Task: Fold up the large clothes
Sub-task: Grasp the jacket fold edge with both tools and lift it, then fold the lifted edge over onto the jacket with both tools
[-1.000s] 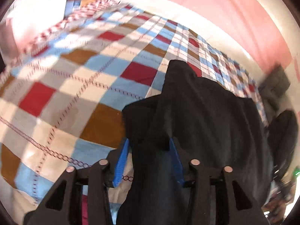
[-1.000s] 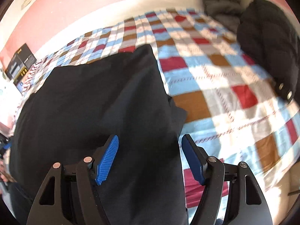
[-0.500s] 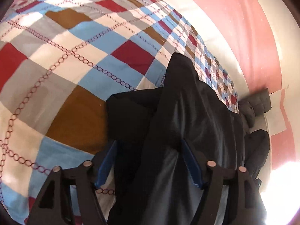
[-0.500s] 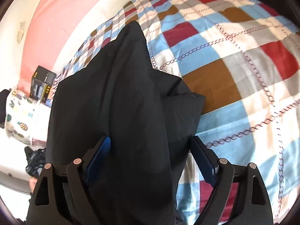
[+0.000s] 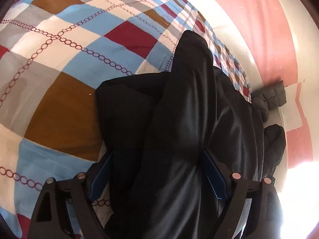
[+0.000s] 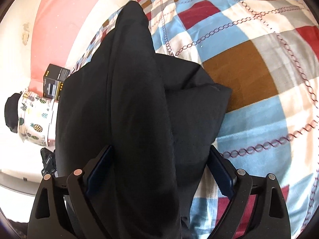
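A large black garment point(image 5: 191, 107) lies folded lengthwise on the checked bedspread point(image 5: 59, 45). It also fills the right wrist view point(image 6: 135, 99). My left gripper point(image 5: 157, 171) is open, its blue pads wide apart, with the near end of the garment bunched between them. My right gripper point(image 6: 159, 171) is open too, its pads either side of the garment's near end. A folded flap sticks out sideways from the long ridge in both views. The fingertips are partly hidden by cloth.
A grey quilted cushion point(image 5: 269, 97) and a dark jacket point(image 5: 273, 147) lie at the far right by the pink wall. A black box point(image 6: 53, 81) and a pineapple-print pillow point(image 6: 33, 119) sit at the left of the right wrist view.
Both grippers have opened wider and moved lower and closer over the garment's near end. The views have tilted down toward the bed.
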`<state>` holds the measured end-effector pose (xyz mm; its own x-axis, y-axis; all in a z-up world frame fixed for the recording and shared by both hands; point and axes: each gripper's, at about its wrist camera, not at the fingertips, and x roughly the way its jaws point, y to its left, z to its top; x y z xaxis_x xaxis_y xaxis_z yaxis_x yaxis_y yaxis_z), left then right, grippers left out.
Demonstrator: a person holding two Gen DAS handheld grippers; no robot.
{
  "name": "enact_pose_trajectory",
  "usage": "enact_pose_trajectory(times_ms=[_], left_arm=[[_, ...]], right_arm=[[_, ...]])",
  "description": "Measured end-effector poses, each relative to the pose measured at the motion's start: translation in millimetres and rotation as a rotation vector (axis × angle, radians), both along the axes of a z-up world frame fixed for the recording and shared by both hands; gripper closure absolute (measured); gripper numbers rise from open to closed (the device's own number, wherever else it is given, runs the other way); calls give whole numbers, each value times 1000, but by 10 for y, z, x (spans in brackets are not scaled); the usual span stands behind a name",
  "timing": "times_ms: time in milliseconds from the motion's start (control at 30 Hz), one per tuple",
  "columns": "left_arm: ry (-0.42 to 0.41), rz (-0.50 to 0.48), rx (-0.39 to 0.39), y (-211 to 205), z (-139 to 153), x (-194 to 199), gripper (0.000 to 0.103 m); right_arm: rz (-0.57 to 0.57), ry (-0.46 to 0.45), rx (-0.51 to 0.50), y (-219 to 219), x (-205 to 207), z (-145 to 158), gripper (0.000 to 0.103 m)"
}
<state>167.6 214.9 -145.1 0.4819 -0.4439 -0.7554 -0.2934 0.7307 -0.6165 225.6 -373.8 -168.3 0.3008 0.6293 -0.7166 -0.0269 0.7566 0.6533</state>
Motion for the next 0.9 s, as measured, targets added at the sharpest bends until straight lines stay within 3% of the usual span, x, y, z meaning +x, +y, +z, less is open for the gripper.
enact_pose_trajectory(times_ms=[200, 367, 400, 500, 667, 767, 800, 867, 900], left_arm=[[-5, -3, 78, -121, 28, 13, 16], [-23, -11, 166, -224, 141, -47, 32], [-24, -13, 181, -247, 165, -51, 34], [-23, -17, 196, -266, 170, -49, 36], [-8, -25, 203, -270, 121, 7, 36], [6, -29, 182, -248, 96, 36, 36], [11, -29, 184, -256, 106, 38, 38], [11, -40, 214, -310, 193, 32, 47], [5, -45, 231, -341, 260, 9, 56]], right_arm=[[24, 2, -33, 96, 43, 8, 15], [16, -41, -73, 190, -60, 172, 42], [19, -47, -78, 209, -65, 191, 43], [24, -29, -58, 198, -14, 142, 42], [28, 35, -13, 191, 141, -36, 26], [35, 42, -26, 220, 184, -52, 26], [38, 39, -36, 237, 187, -31, 28], [32, 24, -39, 239, 135, 44, 46], [28, 15, -43, 252, 113, 85, 51]])
